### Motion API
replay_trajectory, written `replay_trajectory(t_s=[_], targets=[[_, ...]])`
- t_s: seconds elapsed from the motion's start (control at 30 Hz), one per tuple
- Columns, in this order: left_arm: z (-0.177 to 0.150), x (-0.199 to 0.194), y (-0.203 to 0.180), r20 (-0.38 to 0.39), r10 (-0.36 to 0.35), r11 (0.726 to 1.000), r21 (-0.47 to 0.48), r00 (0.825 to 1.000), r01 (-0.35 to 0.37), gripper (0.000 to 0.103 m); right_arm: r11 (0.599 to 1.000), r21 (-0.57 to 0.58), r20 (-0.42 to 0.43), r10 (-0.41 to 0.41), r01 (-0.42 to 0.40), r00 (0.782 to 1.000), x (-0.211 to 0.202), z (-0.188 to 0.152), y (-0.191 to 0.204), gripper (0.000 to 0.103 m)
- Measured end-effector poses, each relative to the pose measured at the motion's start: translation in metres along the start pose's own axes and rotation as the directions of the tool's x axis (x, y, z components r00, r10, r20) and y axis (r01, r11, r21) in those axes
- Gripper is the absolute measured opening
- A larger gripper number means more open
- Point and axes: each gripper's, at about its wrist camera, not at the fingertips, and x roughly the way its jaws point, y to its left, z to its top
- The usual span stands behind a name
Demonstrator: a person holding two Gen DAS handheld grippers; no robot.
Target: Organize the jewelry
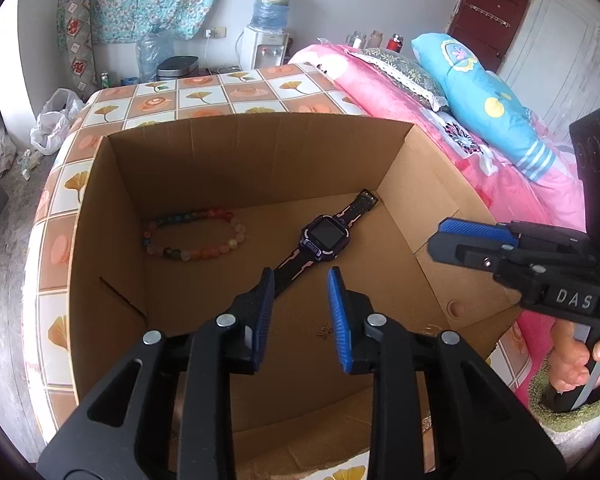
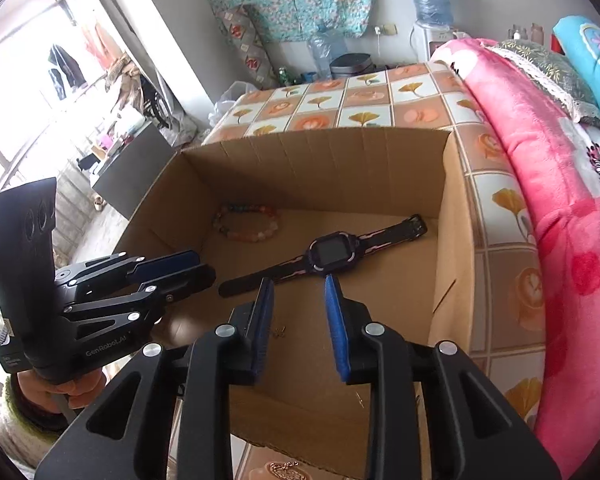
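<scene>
- Cardboard box (image 1: 260,160) on the desk (image 1: 204,92) holds the bead bracelet (image 1: 194,236) by its far wall and the watch (image 1: 320,236) mid-floor.
- Left hand-held gripper (image 1: 300,308) and right hand-held gripper (image 2: 298,308): jaws narrowly parted, empty, above the box.
- Risk: small gold pieces (image 1: 324,330) on the box floor are easily missed or pinched badly; pads may slip.

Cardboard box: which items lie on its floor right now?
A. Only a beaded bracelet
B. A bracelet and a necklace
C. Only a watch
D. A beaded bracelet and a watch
D: inside the cardboard box the beaded bracelet lies at the far left and the watch lies flat to its right, the two apart.
</scene>
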Motion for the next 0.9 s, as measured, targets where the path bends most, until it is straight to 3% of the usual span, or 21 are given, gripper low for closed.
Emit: replay_trajectory(t_s=[0.33, 0.43, 0.53, 0.73, 0.9], targets=[[-0.019, -0.063, 0.005, 0.103, 0.022, 0.999, -0.042, 0.994, -0.018, 0.040, 0.999, 0.025, 0.142, 0.015, -0.019, 0.990, -0.058, -0.017, -0.004, 0.028], [-0.034, -0.087, 0.007, 0.138, 0.035, 0.998, -0.055, 0.990, -0.028, 0.048, 0.999, 0.025, 0.193, 0.029, -0.034, 0.981, -0.081, -0.031, -0.003, 0.036], [-0.052, -0.105, 0.009, 0.158, 0.044, 0.998, -0.058, 0.986, -0.035, 0.052, 0.999, 0.009, 0.229, 0.035, -0.038, 0.973, -0.100, -0.050, 0.000, 0.038], [-0.089, -0.121, 0.007, 0.147, 0.040, 0.998, -0.048, 0.988, -0.033, 0.059, 0.998, -0.047, 0.248, 0.048, -0.038, 0.968, -0.120, -0.092, 0.012, 0.038], [-0.121, -0.111, -0.007, 0.103, 0.047, 0.999, -0.007, 0.994, -0.047, 0.059, 0.998, -0.062, 0.181, 0.035, -0.024, 0.983, -0.108, -0.125, 0.019, 0.038]])
